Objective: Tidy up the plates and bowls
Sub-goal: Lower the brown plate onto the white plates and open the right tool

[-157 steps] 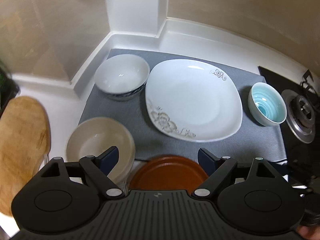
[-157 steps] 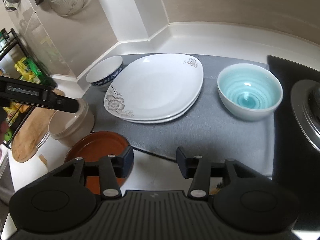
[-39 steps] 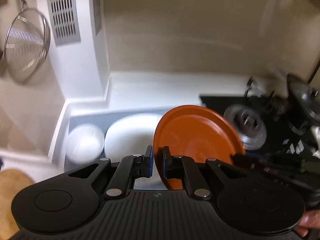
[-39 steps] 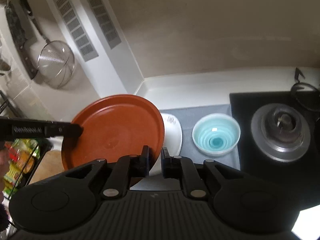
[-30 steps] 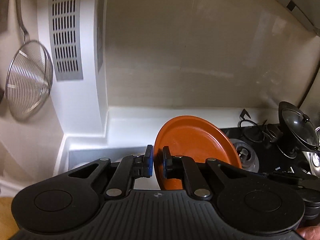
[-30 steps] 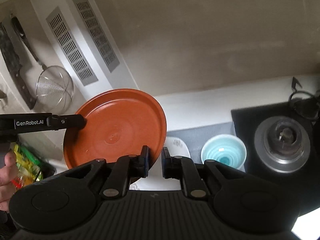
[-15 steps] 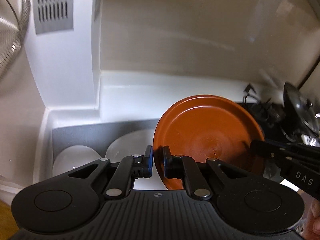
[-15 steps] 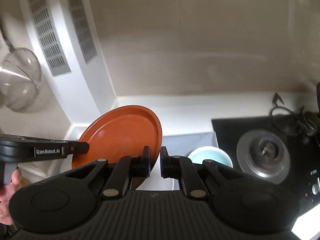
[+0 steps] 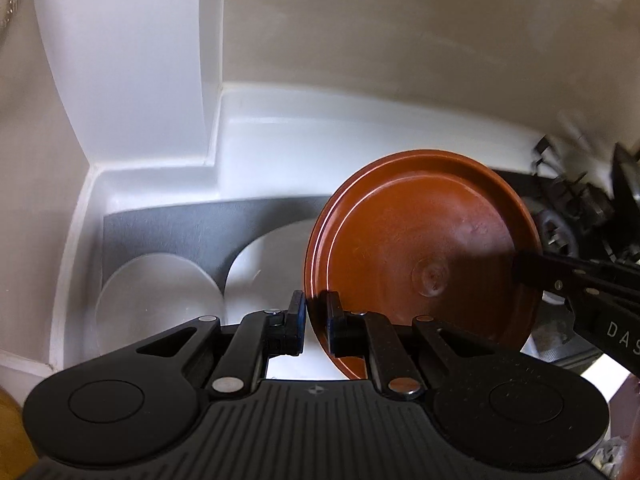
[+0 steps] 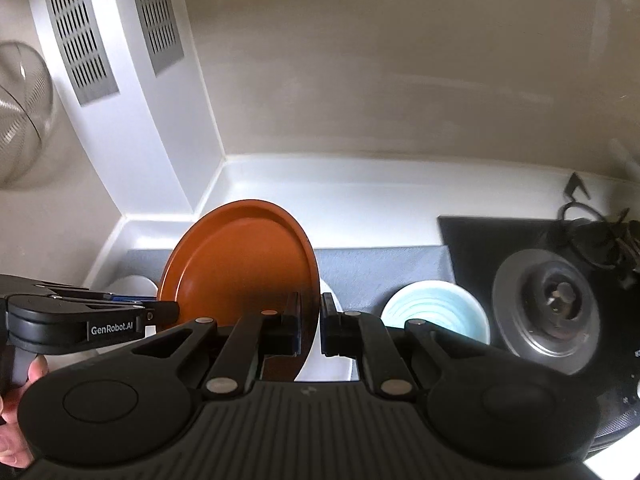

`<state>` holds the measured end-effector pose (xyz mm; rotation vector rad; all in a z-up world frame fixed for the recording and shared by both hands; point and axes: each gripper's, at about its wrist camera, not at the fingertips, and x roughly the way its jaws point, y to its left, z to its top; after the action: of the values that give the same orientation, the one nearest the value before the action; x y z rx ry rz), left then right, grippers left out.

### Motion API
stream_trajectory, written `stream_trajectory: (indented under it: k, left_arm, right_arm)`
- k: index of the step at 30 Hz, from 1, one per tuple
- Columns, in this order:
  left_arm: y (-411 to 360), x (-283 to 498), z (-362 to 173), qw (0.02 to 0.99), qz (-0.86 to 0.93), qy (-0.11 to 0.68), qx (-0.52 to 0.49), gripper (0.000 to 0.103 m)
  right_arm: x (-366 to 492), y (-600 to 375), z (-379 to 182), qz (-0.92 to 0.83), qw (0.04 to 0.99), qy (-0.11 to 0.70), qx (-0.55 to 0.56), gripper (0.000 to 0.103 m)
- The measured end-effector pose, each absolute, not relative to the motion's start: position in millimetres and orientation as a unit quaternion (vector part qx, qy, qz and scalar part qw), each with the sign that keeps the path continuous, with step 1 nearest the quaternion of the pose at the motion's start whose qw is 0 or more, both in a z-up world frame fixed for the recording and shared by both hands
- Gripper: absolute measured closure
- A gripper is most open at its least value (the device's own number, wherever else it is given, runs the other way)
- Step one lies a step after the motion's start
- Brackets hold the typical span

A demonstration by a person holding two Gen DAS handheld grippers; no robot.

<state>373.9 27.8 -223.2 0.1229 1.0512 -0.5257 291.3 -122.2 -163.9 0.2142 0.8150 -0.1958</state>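
Both grippers hold one round brown plate (image 9: 420,264) in the air above the grey mat (image 9: 180,224). My left gripper (image 9: 314,320) is shut on its left rim. My right gripper (image 10: 310,326) is shut on its right rim; the plate (image 10: 240,264) shows tilted there. Under the plate lies the white square plate (image 9: 268,260), partly hidden. A white bowl (image 9: 156,292) sits at the mat's left. A light blue bowl (image 10: 436,312) sits at the mat's right.
A black gas stove with a burner (image 10: 548,312) is to the right of the mat. A white wall column with grey vents (image 10: 80,40) and a hanging metal strainer (image 10: 20,108) stand at the back left. The white counter (image 9: 340,140) runs behind the mat.
The brown plate, held by both grippers, has come down closer to the mat and the white plate. Both views have tipped downward toward the counter.
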Motion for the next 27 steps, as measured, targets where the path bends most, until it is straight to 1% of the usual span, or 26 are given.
stream_trajectory:
  k: [12, 17, 22, 27]
  left_arm:
    - [24.5, 389.3, -277.3, 0.809, -0.227, 0.536, 0.08, 0.091]
    - [23.0, 391.6, -294.0, 0.801, -0.226, 0.547, 0.087, 0.091]
    - [20.3, 391.0, -302.1, 0.804, -0.224, 0.543, 0.094, 0.091]
    - [16.9, 391.6, -310.5, 0.812, -0.214, 0.531, 0.11, 0.091]
  right_arm:
    - [322.5, -121.7, -238.5, -0.095, 0.885, 0.447, 0.092, 0.093]
    - [326.1, -115.8, -262.0, -0.096, 0.882, 0.456, 0.063, 0.093]
    - [328.3, -116.6, -281.8, -0.098, 0.875, 0.47, 0.063, 0.094]
    - [331.1, -116.5, -291.1, -0.095, 0.876, 0.468, 0.071, 0.093]
